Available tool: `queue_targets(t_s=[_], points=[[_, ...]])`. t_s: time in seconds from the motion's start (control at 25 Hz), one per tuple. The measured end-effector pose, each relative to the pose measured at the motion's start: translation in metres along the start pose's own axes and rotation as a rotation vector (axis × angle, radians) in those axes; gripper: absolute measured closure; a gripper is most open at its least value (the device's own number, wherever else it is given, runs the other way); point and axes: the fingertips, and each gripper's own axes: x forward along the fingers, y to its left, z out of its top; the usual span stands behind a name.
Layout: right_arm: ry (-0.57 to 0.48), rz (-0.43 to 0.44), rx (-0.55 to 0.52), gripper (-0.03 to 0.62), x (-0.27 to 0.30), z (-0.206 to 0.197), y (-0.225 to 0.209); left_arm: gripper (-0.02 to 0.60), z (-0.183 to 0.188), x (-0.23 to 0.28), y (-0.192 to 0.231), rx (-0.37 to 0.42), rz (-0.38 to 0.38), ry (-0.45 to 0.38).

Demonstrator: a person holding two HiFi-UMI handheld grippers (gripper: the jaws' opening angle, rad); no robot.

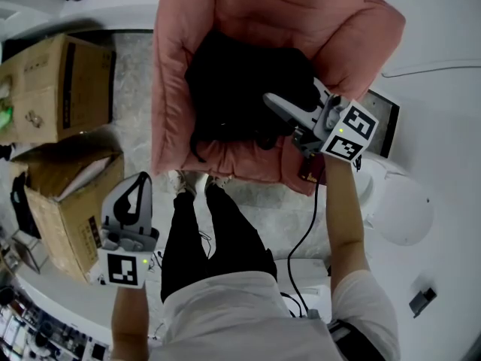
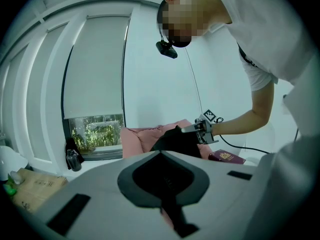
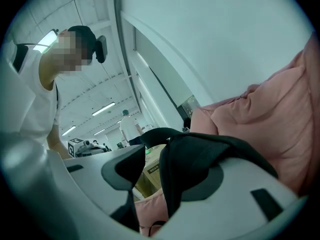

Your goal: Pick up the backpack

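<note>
The black backpack [image 1: 233, 89] is lying on a pink armchair [image 1: 338, 28], its strap [image 3: 200, 159] draping between the parted jaws of the right gripper [image 1: 272, 101]; the left gripper [image 1: 138, 180] is hovering closed.

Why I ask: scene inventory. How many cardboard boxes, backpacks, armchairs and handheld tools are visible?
Cardboard boxes: 2
Backpack: 1
Armchair: 1
Tools, left tool and right tool: 2
Total: 6

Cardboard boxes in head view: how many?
2 cardboard boxes: one at upper left, left of the pink armchair; one directly below it, flaps open. Others may sit out of frame.
</note>
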Motion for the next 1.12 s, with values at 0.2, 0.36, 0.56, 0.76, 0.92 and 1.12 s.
queue_targets(t_s=[0.2, 0.36, 0.56, 0.76, 0.92, 1.12], points=[[-0.005, -0.033, -0.017, 0.385, 0.003, -0.001, -0.009, 0.565, 0.003, -0.002, -0.009, 0.014, -0.011, -0.009], [-0.01, -0.031, -0.007, 0.401, 0.009, -0.001, -0.012, 0.565, 0.0, -0.009, -0.011, 0.016, -0.005, 0.014], [-0.004, -0.031, 0.034, 0.421, 0.024, -0.012, -0.02, 0.565, -0.004, -0.02, -0.012, 0.018, -0.001, 0.026], [-0.057, 0.029, 0.101, 0.421, 0.037, 0.003, -0.01, 0.565, -0.005, -0.023, -0.021, 0.012, -0.014, 0.017], [-0.08, -0.011, 0.105, 0.468, 0.03, 0.005, -0.014, 0.565, -0.004, -0.021, -0.029, 0.013, -0.032, 0.008], [-0.119, -0.077, 0.131, 0.544, 0.028, 0.007, -0.018, 0.565, -0.007, -0.031, -0.029, 0.013, -0.032, 0.006]])
